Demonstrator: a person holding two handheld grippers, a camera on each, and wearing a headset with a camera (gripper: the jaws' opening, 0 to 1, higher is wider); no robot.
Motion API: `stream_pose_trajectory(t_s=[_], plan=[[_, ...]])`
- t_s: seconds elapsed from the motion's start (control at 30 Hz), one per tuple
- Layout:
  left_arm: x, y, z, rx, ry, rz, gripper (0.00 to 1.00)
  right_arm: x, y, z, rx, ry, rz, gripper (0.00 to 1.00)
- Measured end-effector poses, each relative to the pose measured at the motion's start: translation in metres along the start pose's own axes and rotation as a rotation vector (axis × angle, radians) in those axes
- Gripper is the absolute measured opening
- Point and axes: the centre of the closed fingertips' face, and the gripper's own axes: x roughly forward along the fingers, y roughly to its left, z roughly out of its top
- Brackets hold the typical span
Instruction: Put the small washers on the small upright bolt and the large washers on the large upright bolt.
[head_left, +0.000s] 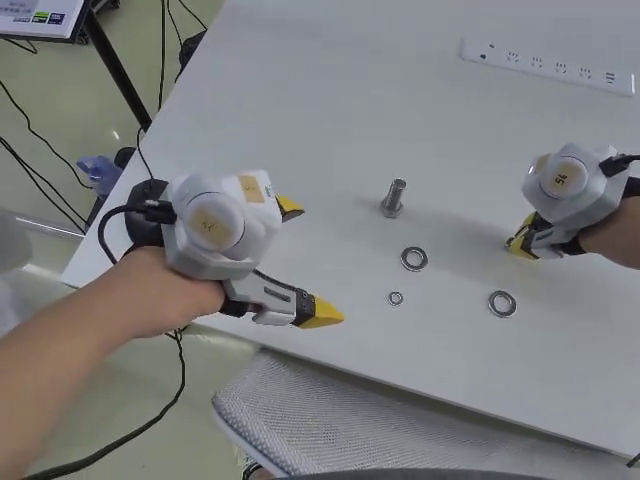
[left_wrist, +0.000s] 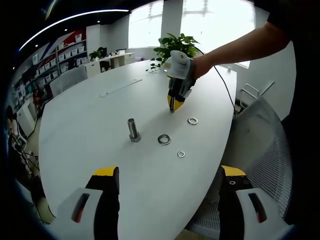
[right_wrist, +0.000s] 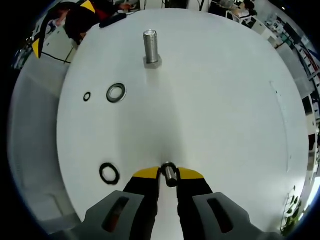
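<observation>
One hazard: the right gripper (right_wrist: 169, 176) is clamping the small bolt (right_wrist: 169, 172), lower centre, and may topple it releasing; the left gripper (left_wrist: 169, 174) is gaping empty.

Head cam looks down on table (head_left: 330, 90) from near edge. L gripper cam faces right, R one sits low facing left; all share big bolt (head_left: 394, 197).

The upright bolt (head_left: 393, 197) stands alone in the middle of the surface (head_left: 330, 90) with open room all round it, three flat washers (head_left: 414, 259) lie low on its near side, and a power strip (head_left: 545, 65) lines the far right.
</observation>
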Motion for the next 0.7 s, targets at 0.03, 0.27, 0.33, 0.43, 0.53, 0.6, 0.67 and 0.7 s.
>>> stream_pose_trajectory(t_s=[0.03, 0.27, 0.33, 0.43, 0.53, 0.6, 0.67, 0.7], plan=[[0.0001, -0.0002, 0.0001, 0.000, 0.000, -0.001, 0.81, -0.0001, 0.0000, 0.0001, 0.000, 0.001, 0.000, 0.14], [0.0005, -0.0017, -0.0002, 0.002, 0.006, -0.006, 0.80, -0.0005, 0.0004, 0.0007, -0.006, 0.000, 0.006, 0.16], [0.0006, -0.0022, -0.0003, 0.002, 0.006, -0.007, 0.80, 0.0006, 0.0018, -0.0014, -0.008, 0.012, 0.016, 0.19], [0.0005, -0.0024, -0.0008, 0.003, 0.008, -0.006, 0.80, -0.0001, 0.0015, -0.0007, -0.005, 0.000, 0.015, 0.21], [0.0006, -0.0025, -0.0009, 0.003, 0.007, -0.007, 0.80, -0.0017, -0.0009, 0.0000, 0.001, -0.009, 0.015, 0.23], [0.0007, -0.0027, -0.0008, 0.005, 0.007, -0.008, 0.80, -0.0026, -0.0007, 0.0008, 0.006, -0.015, 0.023, 0.26], [0.0006, -0.0019, -0.0002, 0.004, 0.004, -0.006, 0.80, -0.0041, -0.0011, 0.0016, 0.008, -0.020, 0.027, 0.26], [0.0005, -0.0016, 0.0003, 0.004, 0.002, -0.005, 0.80, -0.0046, -0.0013, 0.0019, 0.009, -0.022, 0.029, 0.26]])
